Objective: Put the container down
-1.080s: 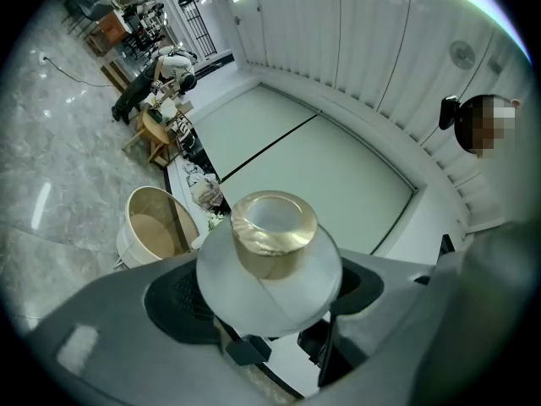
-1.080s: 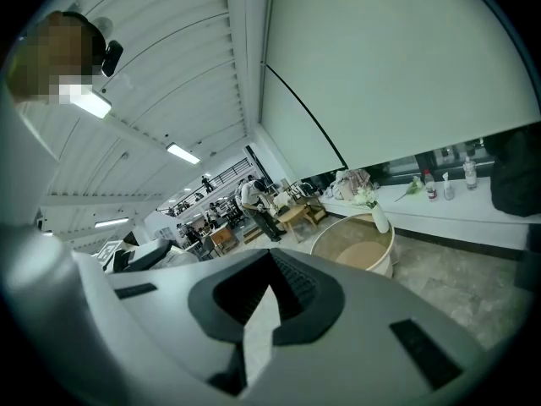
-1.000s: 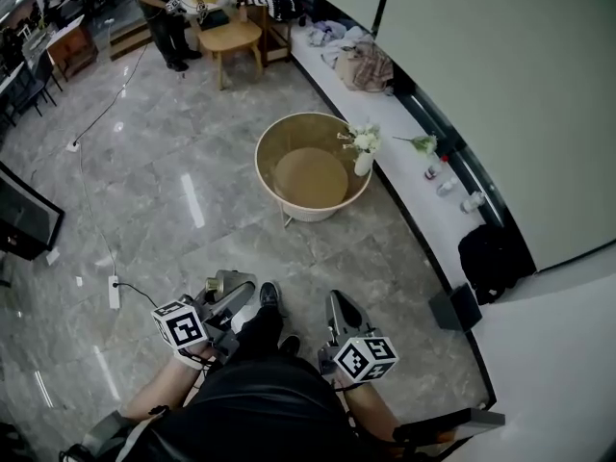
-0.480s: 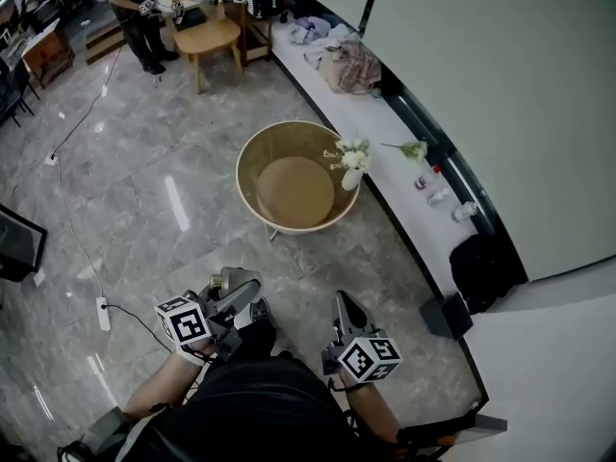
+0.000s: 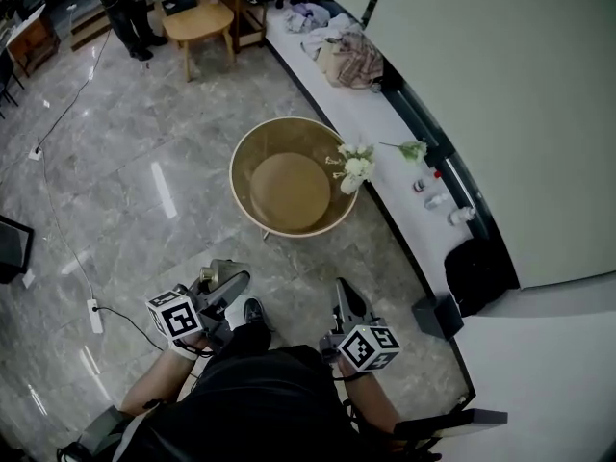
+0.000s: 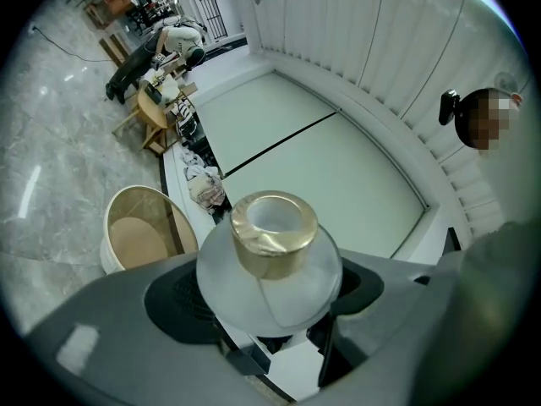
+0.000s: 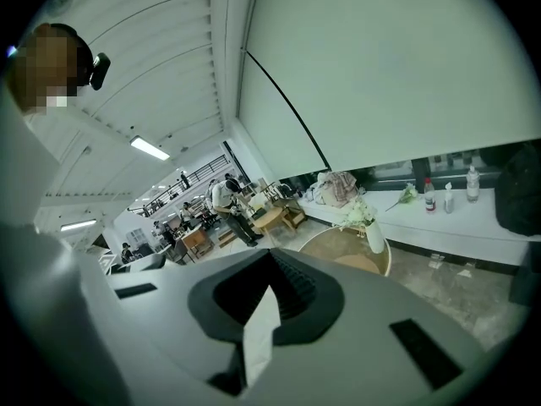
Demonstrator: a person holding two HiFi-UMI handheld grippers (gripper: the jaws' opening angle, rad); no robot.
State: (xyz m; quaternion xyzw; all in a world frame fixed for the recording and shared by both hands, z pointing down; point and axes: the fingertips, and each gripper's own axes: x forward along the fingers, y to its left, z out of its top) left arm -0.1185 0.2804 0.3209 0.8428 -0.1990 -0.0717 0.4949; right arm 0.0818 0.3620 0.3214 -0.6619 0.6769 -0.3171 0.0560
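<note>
While in left tool (image 5: 223,289), one container (image 6: 269,265)

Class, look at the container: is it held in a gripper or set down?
Held, not set down: the left gripper has its jaws clamped on the container, around its frosted round body.
</note>
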